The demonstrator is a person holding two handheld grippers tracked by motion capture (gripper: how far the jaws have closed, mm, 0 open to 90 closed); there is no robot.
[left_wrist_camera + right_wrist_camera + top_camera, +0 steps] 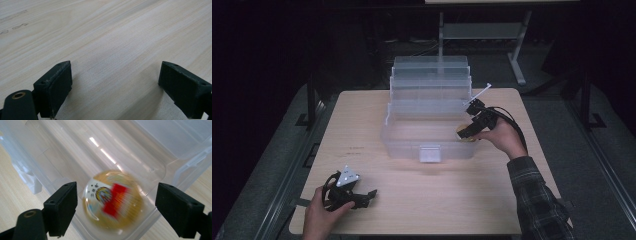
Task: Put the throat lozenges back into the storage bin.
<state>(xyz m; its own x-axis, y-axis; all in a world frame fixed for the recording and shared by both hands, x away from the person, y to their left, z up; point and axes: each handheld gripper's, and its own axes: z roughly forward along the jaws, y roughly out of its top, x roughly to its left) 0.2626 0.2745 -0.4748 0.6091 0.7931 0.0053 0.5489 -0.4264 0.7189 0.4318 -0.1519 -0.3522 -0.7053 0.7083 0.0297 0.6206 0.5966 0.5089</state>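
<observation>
Left gripper, lower left, on desk, jaws apart, empty. Right gripper jaws apart, clear of blurred yellow cup in clear box, centre frame; label unreadable, cup bottom cut off.

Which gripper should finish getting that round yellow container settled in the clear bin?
Right. The right gripper is at the clear bin, jaws open around the round yellow container. The left gripper rests far off on the table.
</observation>
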